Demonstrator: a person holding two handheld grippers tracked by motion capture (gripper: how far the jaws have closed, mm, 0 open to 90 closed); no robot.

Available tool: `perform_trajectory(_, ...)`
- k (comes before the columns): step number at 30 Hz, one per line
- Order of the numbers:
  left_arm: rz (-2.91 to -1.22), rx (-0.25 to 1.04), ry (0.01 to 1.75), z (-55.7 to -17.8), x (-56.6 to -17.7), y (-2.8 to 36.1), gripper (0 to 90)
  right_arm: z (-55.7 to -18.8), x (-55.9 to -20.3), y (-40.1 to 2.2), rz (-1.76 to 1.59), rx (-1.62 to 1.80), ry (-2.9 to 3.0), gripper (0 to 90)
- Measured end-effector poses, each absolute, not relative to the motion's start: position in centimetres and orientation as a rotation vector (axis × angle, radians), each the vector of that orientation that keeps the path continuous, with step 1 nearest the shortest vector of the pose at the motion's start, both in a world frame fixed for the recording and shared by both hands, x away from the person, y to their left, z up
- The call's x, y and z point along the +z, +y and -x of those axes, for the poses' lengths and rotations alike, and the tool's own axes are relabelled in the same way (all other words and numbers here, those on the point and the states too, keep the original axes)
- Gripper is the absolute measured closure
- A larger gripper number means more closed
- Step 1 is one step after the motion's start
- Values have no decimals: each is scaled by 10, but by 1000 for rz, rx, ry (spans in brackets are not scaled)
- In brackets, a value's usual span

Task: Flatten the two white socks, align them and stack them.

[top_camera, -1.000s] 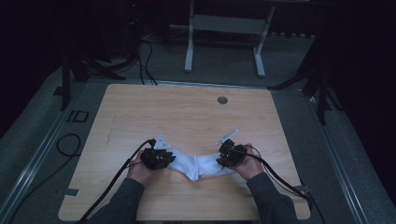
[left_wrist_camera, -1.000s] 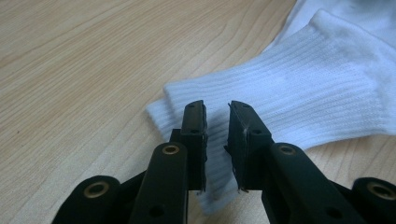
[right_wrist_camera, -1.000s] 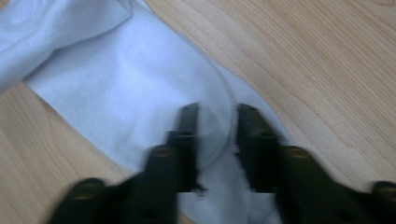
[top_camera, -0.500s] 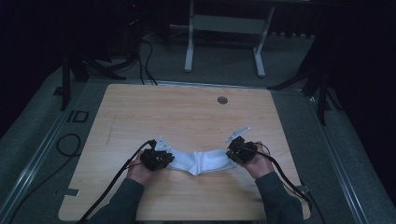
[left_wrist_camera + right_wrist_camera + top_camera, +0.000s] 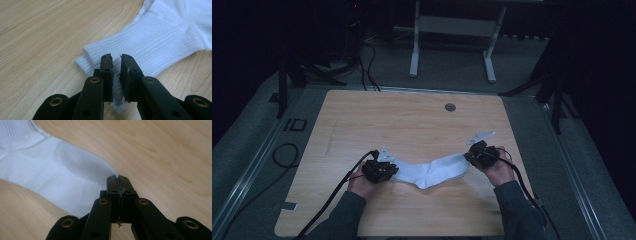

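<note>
A white sock (image 5: 429, 172) lies stretched across the near part of the wooden table (image 5: 412, 125), sagging in the middle. My left gripper (image 5: 384, 167) holds its ribbed cuff (image 5: 160, 42); in the left gripper view the jaws (image 5: 116, 58) stand nearly together with a fold of cuff pinched between them. My right gripper (image 5: 472, 156) is at the other end. In the right gripper view the jaws (image 5: 117, 178) are pressed tight on the tip of the smooth toe part (image 5: 50, 175), which rises off the wood toward them.
A round grommet hole (image 5: 450, 107) sits near the table's far edge. Black cables (image 5: 287, 155) trail off the left side onto the grey floor. A white metal frame (image 5: 452, 30) stands beyond the table. A person's sleeves come in from the bottom edge.
The right gripper has moved right and slightly up with the toe end, pulling the bunched sock out long. The left gripper has stayed in place on the cuff.
</note>
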State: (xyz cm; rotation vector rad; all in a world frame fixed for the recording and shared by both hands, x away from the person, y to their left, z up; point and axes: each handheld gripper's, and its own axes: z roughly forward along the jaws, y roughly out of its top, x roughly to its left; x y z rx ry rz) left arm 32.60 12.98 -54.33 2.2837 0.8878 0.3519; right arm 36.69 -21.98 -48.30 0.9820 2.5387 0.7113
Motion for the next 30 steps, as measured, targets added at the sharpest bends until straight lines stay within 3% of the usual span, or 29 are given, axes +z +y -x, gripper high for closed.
perform_trajectory(4,-2284,354,886,-326,-543,130,799,-375,-489,-215,-973,702,2564,878)
perform_trajectory(7,-2281,351,887,-326,-543,130,796,-383,-501,-214,-987,656,2588,725)
perform_trajectory(14,-2265,345,883,-325,-541,131,788,-381,-488,-225,-1046,751,2494,565)
perform_trajectory(30,-2225,379,918,-329,-530,145,771,-391,-478,-251,-1163,800,2414,521)
